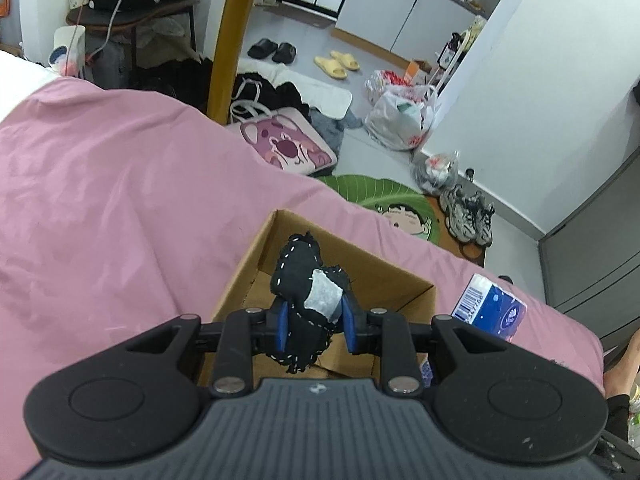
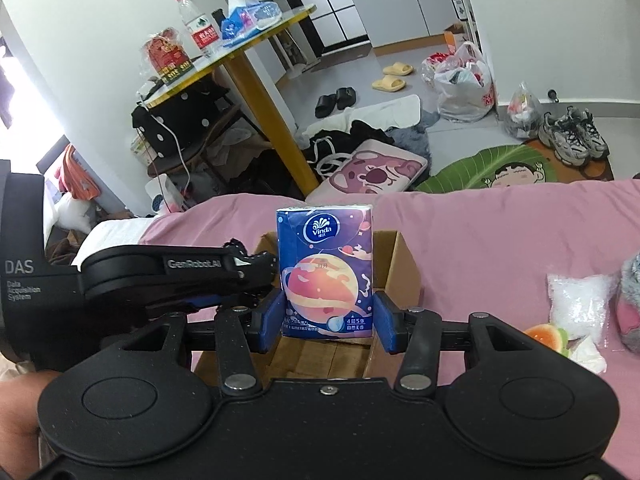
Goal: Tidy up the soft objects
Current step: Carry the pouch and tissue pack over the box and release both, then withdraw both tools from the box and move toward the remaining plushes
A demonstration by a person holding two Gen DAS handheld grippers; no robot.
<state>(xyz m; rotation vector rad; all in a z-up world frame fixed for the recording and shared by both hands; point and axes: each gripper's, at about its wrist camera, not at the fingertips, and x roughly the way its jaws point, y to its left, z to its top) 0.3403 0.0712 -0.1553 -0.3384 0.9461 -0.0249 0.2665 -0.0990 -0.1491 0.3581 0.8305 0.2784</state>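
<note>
Left gripper (image 1: 316, 330) clamped on black cloth piece (image 1: 304, 280) w/ white dashed stitching & grey-white patch, held above open cardboard box (image 1: 240, 280) on pink bedsheet (image 1: 120, 200). Right gripper (image 2: 327, 320) clenched on blue Vinda tissue pack (image 2: 325, 272), planet print, upright over same box. In left view, pack seen just right of box.

A pink bed sheet (image 1: 120, 200) fills the foreground. Beyond it, grey floor (image 2: 400, 60) holds scattered slippers (image 2: 392, 76), sneakers (image 2: 572, 136) and a leaf-shaped rug (image 2: 480, 168). White walls (image 1: 540, 80), white cabinets (image 1: 400, 12), a yellow-legged table (image 2: 248, 28).
</note>
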